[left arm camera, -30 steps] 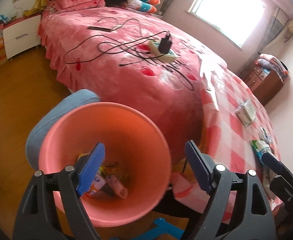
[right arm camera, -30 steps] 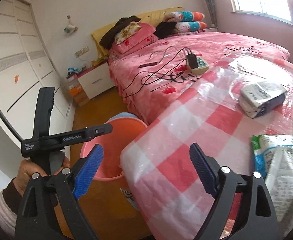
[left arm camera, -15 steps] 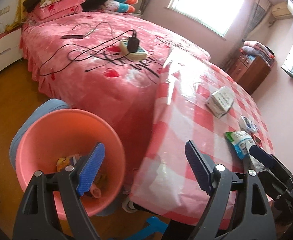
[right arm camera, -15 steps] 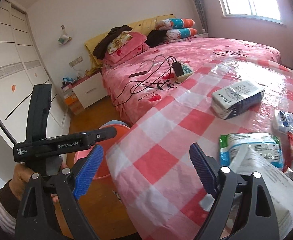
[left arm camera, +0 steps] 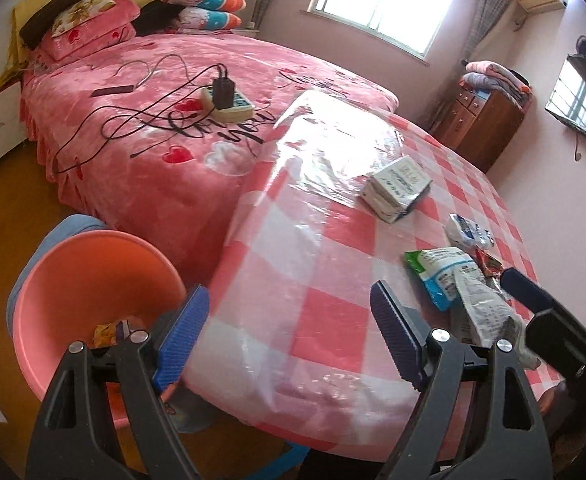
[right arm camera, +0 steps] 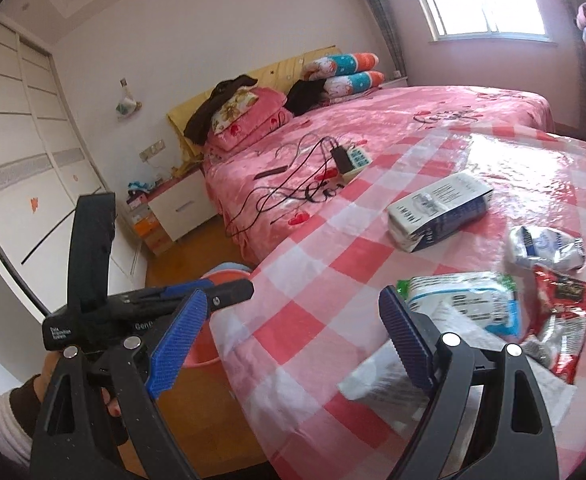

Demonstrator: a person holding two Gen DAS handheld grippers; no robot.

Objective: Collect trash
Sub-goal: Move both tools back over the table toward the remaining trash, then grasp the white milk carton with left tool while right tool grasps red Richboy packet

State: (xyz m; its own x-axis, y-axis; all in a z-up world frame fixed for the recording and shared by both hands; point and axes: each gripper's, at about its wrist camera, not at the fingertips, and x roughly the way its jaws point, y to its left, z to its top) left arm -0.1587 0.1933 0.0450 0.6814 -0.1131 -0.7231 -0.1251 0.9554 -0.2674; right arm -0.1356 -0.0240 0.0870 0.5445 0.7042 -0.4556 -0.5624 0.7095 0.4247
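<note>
Trash wrappers point(right arm camera: 465, 304) lie bunched on the checkered tablecloth point(left arm camera: 313, 264) right at the right gripper point(right arm camera: 293, 340), jaws spread wide, nothing between them. The pink bin point(left arm camera: 81, 280) sits low on the floor under the left gripper point(left arm camera: 289, 336), also gaping and empty. Beyond both, a white carton point(left arm camera: 397, 188), then the pink bed point(left arm camera: 165, 128).

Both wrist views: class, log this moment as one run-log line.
left gripper open, empty | right gripper open, empty | wrappers on table | bin holds trash

Glossy plastic tablecloth point(left arm camera: 293, 280) – plush bedspread point(left arm camera: 165, 168) – smooth plastic bin point(left arm camera: 73, 280)
</note>
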